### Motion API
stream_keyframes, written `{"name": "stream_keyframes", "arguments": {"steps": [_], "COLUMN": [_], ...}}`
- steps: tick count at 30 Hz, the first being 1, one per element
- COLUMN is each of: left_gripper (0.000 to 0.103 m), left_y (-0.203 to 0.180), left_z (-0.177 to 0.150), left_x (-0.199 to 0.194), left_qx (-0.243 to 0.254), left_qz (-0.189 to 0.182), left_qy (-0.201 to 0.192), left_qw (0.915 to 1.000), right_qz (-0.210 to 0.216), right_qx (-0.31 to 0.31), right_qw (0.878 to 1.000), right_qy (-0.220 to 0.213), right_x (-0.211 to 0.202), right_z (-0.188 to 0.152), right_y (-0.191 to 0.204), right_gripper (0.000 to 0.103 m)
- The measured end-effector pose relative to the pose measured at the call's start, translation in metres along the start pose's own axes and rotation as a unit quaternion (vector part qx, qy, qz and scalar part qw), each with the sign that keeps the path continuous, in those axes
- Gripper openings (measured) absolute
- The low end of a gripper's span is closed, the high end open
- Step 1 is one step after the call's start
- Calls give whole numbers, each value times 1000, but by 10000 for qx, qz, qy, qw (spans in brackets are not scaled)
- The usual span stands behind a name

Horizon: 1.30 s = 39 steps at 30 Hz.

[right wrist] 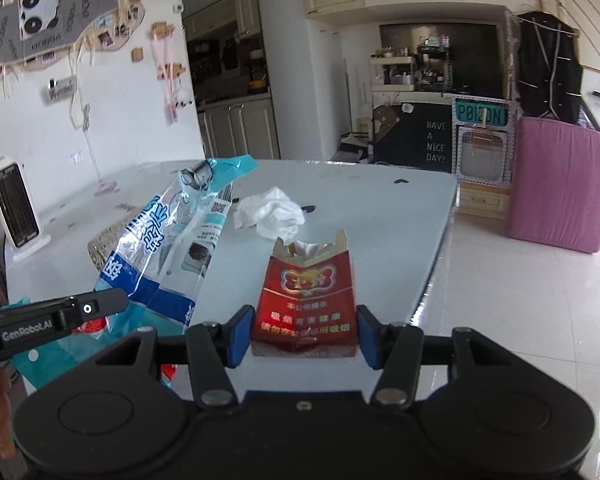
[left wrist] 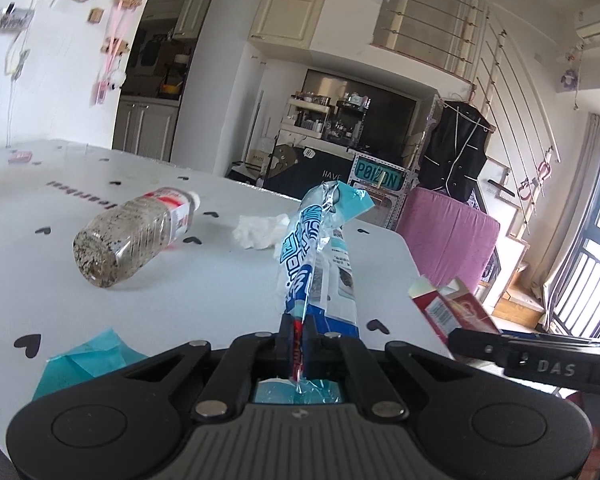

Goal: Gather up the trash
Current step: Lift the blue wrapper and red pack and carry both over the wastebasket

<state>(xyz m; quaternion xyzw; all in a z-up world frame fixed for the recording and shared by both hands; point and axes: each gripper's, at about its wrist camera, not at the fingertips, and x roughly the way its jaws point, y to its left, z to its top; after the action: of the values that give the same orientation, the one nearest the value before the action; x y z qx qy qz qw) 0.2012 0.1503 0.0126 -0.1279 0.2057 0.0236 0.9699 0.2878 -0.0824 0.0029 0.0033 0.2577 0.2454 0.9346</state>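
Observation:
My left gripper (left wrist: 298, 326) is shut on the bottom end of a clear plastic wrapper (left wrist: 320, 248) with blue and white print, which stands up above the white table (left wrist: 220, 300). My right gripper (right wrist: 304, 332) is shut on a torn-open red cigarette pack (right wrist: 306, 288), its blue pads pressed on both sides, just over the table's near edge. The wrapper (right wrist: 168, 248) hangs to the left of the pack. A dirty clear plastic bottle (left wrist: 136, 232) lies on its side at the left. A crumpled white tissue (left wrist: 260, 230) lies behind the wrapper.
A teal paper scrap (left wrist: 88, 360) lies near the table's front left. A white heater (right wrist: 16, 208) stands at the table's far left. A pink covered block (right wrist: 560, 184) and shiny tiled floor (right wrist: 500, 300) lie to the right of the table.

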Motion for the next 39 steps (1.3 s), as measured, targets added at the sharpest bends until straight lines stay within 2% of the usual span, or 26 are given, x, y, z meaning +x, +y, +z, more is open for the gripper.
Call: {"name": "stream_keyframes", "arguments": {"steps": [11, 20, 39], "left_gripper": [2, 2, 2], "left_y": [-42, -85, -200], "left_z": [4, 5, -7], "left_x": [-18, -16, 32], "left_qx": [284, 509, 1526], "left_qz": [-178, -494, -1020], "left_qy": [-145, -182, 82], "left_qw": [9993, 9973, 9830], "right_qz": [-210, -498, -1396], "right_qx": [335, 495, 1046], "right_qw": [9983, 9951, 9803], "right_qy": [-421, -695, -931], "right_x": [-55, -90, -143], "right_z": [-9, -14, -36], "right_y": [-28, -58, -150], "right_gripper": [55, 55, 55]}}
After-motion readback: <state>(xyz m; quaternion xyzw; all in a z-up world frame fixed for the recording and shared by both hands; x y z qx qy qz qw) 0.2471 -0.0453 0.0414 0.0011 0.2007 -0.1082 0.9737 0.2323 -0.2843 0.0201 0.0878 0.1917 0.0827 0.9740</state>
